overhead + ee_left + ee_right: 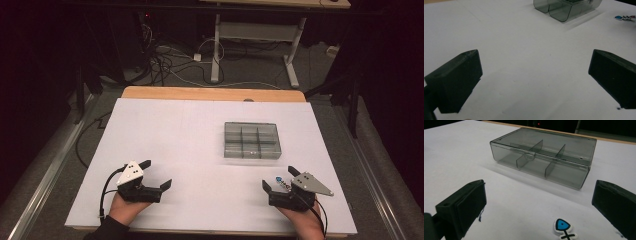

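Both pairs of fingers stand spread as wide as they go with nothing between them: the left gripper (154, 176) rests near the table's near-left corner, the right gripper (279, 179) near its near-right corner, each held from below by a hand at the near edge. The thing nearest the right gripper's fingers (464, 206) is a small flat fish-skeleton charm (564, 228) with a blue head, lying on the white table (165, 135) just ahead of them, close to the near edge. Farther in, right of centre and well apart from every edge, sits a smoky transparent compartment box (251, 140) with its lid closed, its inner dividers showing through. By the look of it the work is only at its start: nothing is gripped, the box is still shut, and the charm lies untouched. The next move likely calls for the right gripper to come down over the charm and pinch it; being thin and flat against the surface, it may slip unless the fingers catch its edges. The box lid would need lifting first if the charm goes inside. The left half of the table gives broad room for the left gripper to reach across.
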`<state>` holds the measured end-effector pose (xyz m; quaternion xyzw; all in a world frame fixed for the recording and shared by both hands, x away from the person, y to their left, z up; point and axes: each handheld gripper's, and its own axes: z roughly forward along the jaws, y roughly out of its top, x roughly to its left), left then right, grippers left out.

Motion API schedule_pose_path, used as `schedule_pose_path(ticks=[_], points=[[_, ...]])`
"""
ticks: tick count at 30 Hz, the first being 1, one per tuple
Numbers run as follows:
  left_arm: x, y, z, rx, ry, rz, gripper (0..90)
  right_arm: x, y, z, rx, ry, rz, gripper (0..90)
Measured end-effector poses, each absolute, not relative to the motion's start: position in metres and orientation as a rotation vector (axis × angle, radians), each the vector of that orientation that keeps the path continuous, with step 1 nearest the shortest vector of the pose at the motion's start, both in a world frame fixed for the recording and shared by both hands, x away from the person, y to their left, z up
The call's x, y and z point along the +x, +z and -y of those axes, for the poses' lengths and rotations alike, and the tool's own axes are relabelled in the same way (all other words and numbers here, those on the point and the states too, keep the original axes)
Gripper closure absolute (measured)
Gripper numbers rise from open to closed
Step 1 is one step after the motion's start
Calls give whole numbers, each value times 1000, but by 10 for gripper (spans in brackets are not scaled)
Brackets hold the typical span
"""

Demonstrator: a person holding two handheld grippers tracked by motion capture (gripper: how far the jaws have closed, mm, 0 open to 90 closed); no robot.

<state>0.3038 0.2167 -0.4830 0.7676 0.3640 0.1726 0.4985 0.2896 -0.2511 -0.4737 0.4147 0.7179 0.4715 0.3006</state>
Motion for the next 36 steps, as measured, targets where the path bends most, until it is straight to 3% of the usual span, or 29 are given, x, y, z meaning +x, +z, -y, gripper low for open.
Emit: schedule_pose_path(ticks=[36], points=[[308,-481,-217,1881,378,-880,0,287,-473,268,1140,1232,-1890,2]])
